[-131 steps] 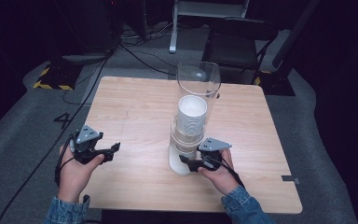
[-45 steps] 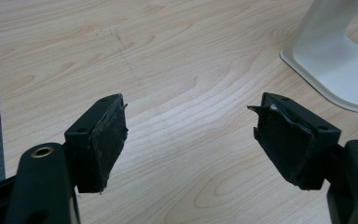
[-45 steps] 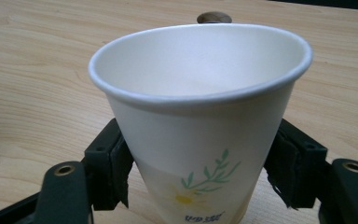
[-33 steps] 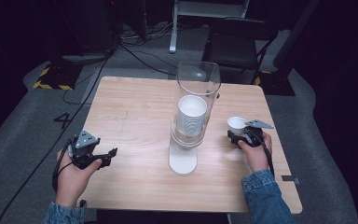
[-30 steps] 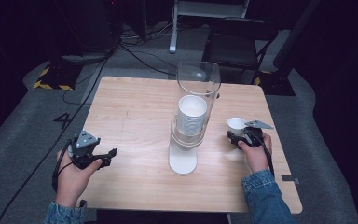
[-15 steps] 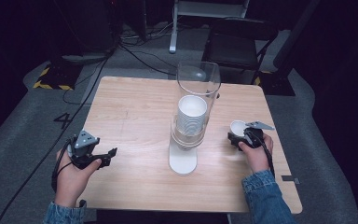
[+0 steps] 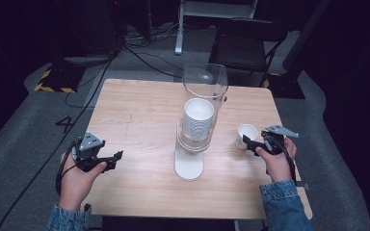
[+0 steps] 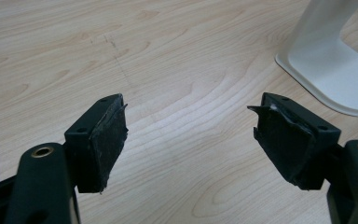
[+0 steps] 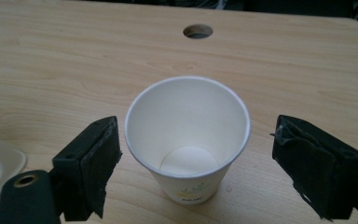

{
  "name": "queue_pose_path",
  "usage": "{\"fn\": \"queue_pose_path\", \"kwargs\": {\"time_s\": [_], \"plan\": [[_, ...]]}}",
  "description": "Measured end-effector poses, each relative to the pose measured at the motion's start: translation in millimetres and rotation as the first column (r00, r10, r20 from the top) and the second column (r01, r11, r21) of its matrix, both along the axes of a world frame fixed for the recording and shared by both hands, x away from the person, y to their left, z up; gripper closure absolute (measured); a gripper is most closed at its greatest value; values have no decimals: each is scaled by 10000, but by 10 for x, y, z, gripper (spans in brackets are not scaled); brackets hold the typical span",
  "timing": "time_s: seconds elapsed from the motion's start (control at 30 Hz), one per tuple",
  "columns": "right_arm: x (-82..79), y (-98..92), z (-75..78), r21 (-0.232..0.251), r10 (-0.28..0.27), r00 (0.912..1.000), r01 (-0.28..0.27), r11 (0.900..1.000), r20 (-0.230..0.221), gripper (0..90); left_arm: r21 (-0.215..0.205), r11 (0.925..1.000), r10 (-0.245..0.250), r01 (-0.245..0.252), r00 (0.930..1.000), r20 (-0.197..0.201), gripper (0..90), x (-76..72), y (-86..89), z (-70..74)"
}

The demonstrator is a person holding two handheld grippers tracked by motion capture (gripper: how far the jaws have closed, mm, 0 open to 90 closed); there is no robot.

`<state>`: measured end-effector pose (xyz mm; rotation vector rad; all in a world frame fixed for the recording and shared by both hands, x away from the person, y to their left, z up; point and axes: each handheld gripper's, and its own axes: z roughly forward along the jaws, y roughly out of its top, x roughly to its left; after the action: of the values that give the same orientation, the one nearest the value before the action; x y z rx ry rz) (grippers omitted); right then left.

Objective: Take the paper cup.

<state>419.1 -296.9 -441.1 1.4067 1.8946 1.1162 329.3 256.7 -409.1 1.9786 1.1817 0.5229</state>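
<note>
A white paper cup (image 7: 246,133) (image 9: 186,116) stands upright and empty on the wooden table (image 7: 139,110), right of the dispenser. My right gripper (image 7: 250,144) (image 9: 198,140) is open. Its jaws have just been opening and now stand on either side of the cup, clear of its wall. The cup dispenser (image 7: 198,120) is a clear tube that holds a stack of white cups on a white base (image 7: 189,166) (image 8: 331,70). My left gripper (image 7: 116,156) (image 8: 189,121) is open and holds nothing. It hovers over bare wood near the front left, pointing toward the base.
A round cable hole (image 9: 198,31) is cut into the tabletop beyond the cup. A chair (image 7: 248,36) and cables lie on the grey floor behind the table. The table's right edge is close beside my right hand.
Since 4.4 s ago the right gripper has carried a cup from the dispenser to the table's right side. In the last second its jaws opened and let go of the cup. The left gripper stayed still.
</note>
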Motion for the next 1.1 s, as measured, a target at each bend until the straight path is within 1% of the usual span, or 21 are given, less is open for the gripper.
{"fn": "queue_pose_path", "kwargs": {"time_s": [0.13,0.23,0.3,0.37,0.43,0.47,0.5,0.57,0.63,0.67,0.73,0.8,0.87,0.93,1.0,1.03,1.1], "plan": [[-118,-66,193,343,92,9986,-110,9994,511,158,1,10000,-97,97,9999,-26,247,5,-17,3],[-236,-126,361,669,201,9951,-267,9974,965,157,-13,9999,-164,164,9999,-38,247,3,-26,5],[-310,-158,460,865,281,9925,-385,9955,1186,157,-91,9998,-197,196,9998,-21,247,-3,-33,7],[-362,-174,538,937,377,9907,-503,9943,1308,157,-102,9996,-265,265,9996,-34,247,-12,-37,12],[-429,-183,631,744,599,9876,-713,9947,1451,161,-225,9992,-340,339,9994,-46,248,-23,-38,16],[-453,-178,661,705,695,9869,-804,9943,1457,166,-244,9991,-345,344,9994,-25,247,-32,-39,24],[-491,-168,707,528,958,9849,-1044,9931,1443,186,-261,9989,-393,393,9992,-10,247,-37,-38,31],[-555,-132,773,402,1400,9791,-1474,9883,1474,224,-290,9985,-468,468,9989,-1,247,-44,-43,43],[-603,-91,810,385,1719,9749,-1789,9831,1413,226,-362,9979,-544,544,9985,30,247,-46,-56,49],[-630,-70,831,301,1866,9730,-1924,9809,1357,226,-268,9976,-631,632,9980,20,247,-46,-61,55],[-684,-25,866,227,2022,9700,-2070,9781,1351,226,-261,9968,-758,757,9971,-13,247,-47,-77,57],[-736,20,894,285,2163,9680,-2215,9747,1271,232,-260,9958,-881,879,9961,-48,246,-51,-95,57],[-787,63,906,424,2385,9653,-2440,9688,1064,235,-299,9942,-1034,1031,9946,-100,245,-60,-108,66],[-832,109,901,362,2703,9583,-2745,9609,925,235,-406,9929,-1123,1116,9935,-163,245,-71,-120,74],[-869,144,889,279,3096,9479,-3124,9495,756,235,-543,9905,-1281,1267,9915,-226,245,-88,-141,91],[-887,161,882,328,3203,9449,-3229,9459,672,235,-593,9890,-1374,1358,9902,-233,245,-92,-151,96],[-914,197,850,239,3402,9385,-3420,9394,589,233,-685,9861,-1535,1515,9878,-261,245,-99,-174,99]]}}
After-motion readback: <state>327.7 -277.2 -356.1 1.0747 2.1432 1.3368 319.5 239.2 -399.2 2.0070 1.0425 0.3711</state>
